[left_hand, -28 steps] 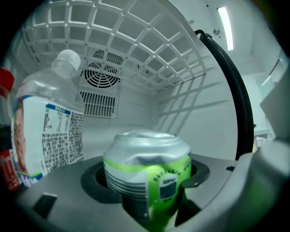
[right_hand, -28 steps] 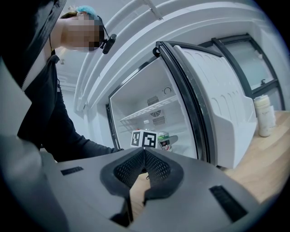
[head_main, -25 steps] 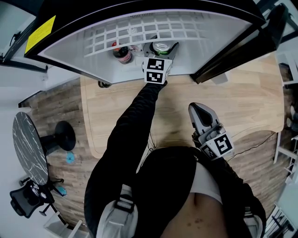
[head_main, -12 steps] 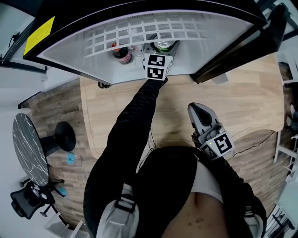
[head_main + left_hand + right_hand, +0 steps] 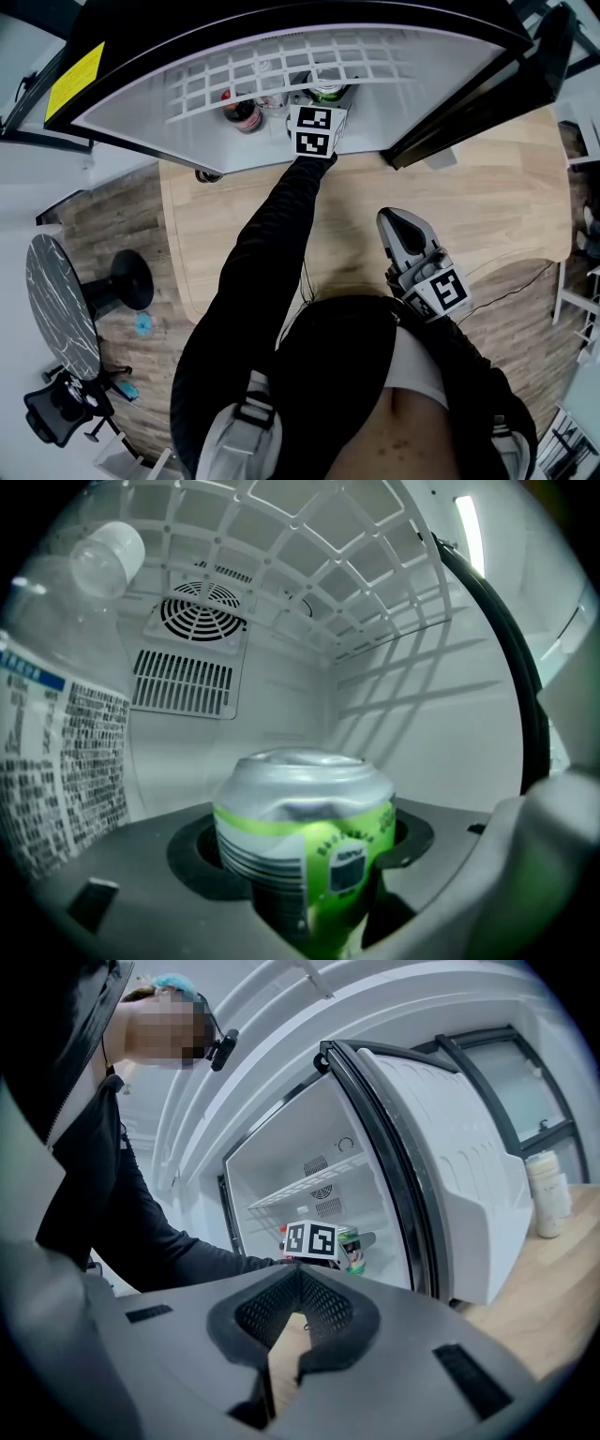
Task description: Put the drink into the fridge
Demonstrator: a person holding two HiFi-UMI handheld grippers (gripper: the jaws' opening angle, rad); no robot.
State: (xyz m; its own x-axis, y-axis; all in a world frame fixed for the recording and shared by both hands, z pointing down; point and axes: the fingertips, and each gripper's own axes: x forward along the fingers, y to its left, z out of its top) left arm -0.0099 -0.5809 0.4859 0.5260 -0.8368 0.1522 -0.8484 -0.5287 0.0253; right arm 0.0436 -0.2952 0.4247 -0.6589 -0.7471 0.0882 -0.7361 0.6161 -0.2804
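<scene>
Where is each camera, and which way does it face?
Head view: on the head, steeply down onto the open fridge; shows sleeve, left gripper, right gripper.
Left gripper view: inside the fridge, facing its back wall; jaws clamp the green can.
Right gripper view: over the table, facing the fridge; jaws together, empty.
Shared: the can, in all three.

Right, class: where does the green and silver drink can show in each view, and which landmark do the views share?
Head view: the green and silver drink can sits top centre, inside the fridge.
Left gripper view: low centre, large.
Right gripper view: small, near the middle.
Shared landmark: the white wire shelf.
</scene>
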